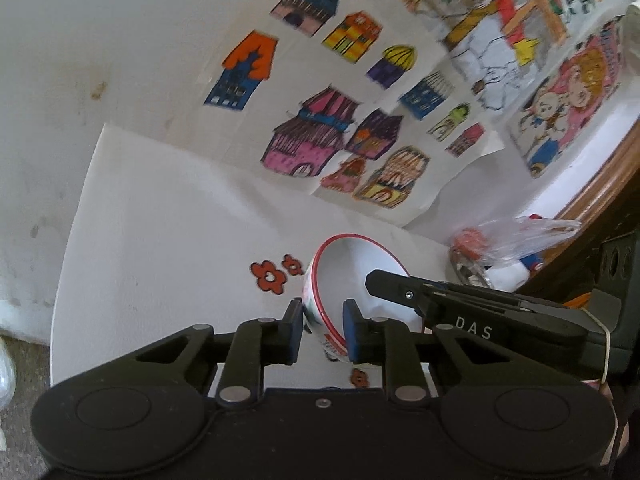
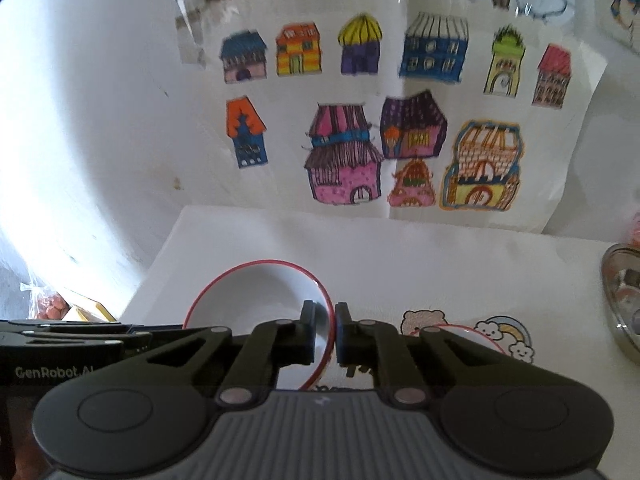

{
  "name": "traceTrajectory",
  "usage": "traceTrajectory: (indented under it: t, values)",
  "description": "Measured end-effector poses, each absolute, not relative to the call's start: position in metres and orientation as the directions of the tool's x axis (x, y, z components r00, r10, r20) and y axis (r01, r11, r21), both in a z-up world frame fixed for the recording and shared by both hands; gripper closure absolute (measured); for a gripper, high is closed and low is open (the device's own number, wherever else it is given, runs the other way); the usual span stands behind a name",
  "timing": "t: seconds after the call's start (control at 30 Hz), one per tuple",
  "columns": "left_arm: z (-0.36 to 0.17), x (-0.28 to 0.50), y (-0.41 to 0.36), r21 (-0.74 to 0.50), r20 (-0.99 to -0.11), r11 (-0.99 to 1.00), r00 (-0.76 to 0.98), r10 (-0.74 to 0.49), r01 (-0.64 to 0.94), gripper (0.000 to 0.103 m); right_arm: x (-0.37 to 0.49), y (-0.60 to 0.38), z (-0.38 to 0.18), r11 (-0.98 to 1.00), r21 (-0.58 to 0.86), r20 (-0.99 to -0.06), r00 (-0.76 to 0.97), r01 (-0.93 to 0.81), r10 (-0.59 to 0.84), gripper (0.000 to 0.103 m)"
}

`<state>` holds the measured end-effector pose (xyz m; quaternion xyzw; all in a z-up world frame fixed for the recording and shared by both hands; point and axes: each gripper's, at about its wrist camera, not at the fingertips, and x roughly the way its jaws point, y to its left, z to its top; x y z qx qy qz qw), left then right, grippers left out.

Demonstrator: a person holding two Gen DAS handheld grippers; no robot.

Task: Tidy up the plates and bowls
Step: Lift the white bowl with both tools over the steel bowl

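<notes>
Bowl [image 2: 256, 304], white with a red rim, sits tilted above the white table [image 2: 400, 248], pinched by its rim in both left gripper [image 1: 322, 330] and right gripper [image 2: 325, 334], so carrying seems underway and next needs level, coordinated lowering.

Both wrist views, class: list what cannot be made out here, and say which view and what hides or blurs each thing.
- Red-rimmed bowl, right wrist view: its near part is hidden behind the right gripper.
- Bowl's outer print, left wrist view: blurred and covered by the left gripper.
- Second dish, right wrist view: mostly behind the gripper's linkage.
- Metal dish, right wrist view: cut off by the edge.
- Plastic bag, left wrist view: contents blurred.
</notes>
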<state>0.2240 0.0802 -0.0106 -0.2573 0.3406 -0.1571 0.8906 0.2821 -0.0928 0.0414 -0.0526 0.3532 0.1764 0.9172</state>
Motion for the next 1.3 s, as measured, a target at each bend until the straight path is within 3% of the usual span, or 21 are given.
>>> traceTrajectory:
  t: [0.67,1.3]
  values:
    - [0.023,0.129,0.055,-0.531,-0.517,0.822,0.691,-0.506,0.204,0.083,0.159,-0.104,0.074,0.953,-0.023,-0.665,0.716,-0.301,0.211,0.093]
    - [0.015,0.069,0.049,-0.460,-0.619,0.850,0.593,-0.515,0.259,0.083,0.087,-0.093,0.055,0.943,-0.066,-0.752,0.637,-0.326,0.168,0.093]
